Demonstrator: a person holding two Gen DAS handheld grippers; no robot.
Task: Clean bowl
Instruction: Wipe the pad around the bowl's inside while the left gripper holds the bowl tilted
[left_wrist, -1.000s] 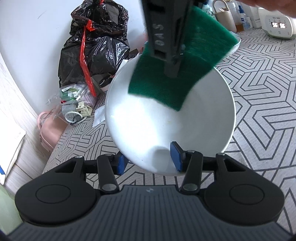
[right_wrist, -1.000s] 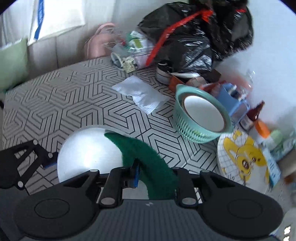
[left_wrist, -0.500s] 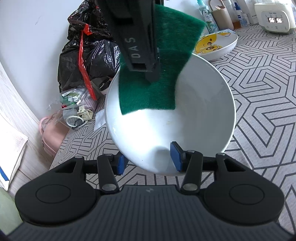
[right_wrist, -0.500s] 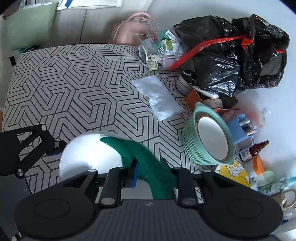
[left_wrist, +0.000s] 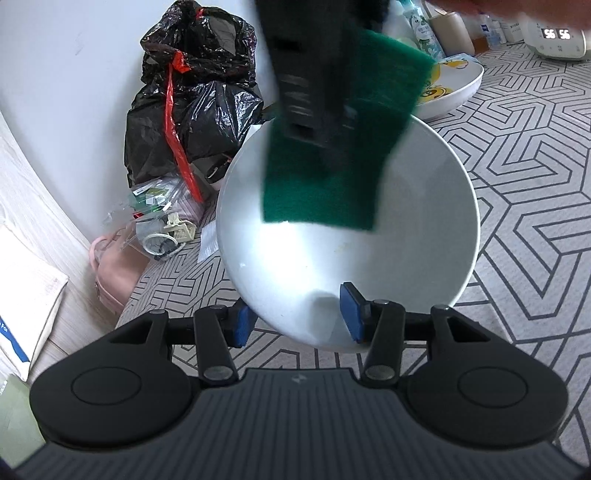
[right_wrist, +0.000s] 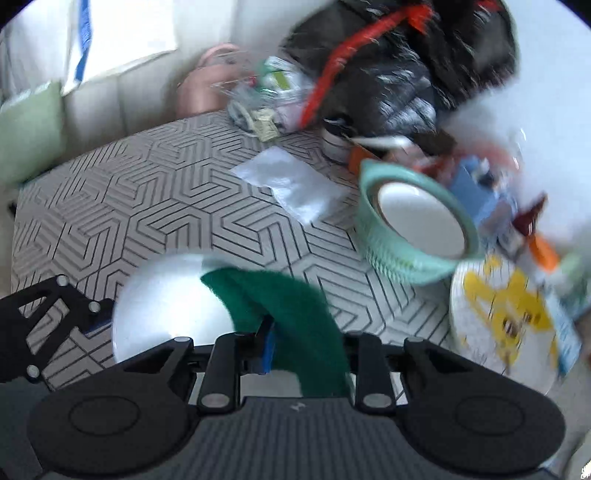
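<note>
The left gripper (left_wrist: 297, 319) pinches the near rim of the round white ceramic bowl (left_wrist: 417, 236), one blue pad inside the wall and one outside, holding it off the grey patterned mat (left_wrist: 535, 199) and tilted so its hollow faces the scrubber. The right gripper (right_wrist: 306, 350) is pressed together on one green rectangular scouring pad (right_wrist: 280, 314), whose free end droops against the bowl's far inner wall, probably to rub there; a faint yellowish mark lower down looks unscrubbed. Beyond, to the right, stand one mint-green ribbed basket (right_wrist: 384, 254) with a white dish in it and one white plate with a yellow cartoon figure (right_wrist: 495, 314). One black rubbish bag (left_wrist: 192, 107) sits at the far left.
</note>
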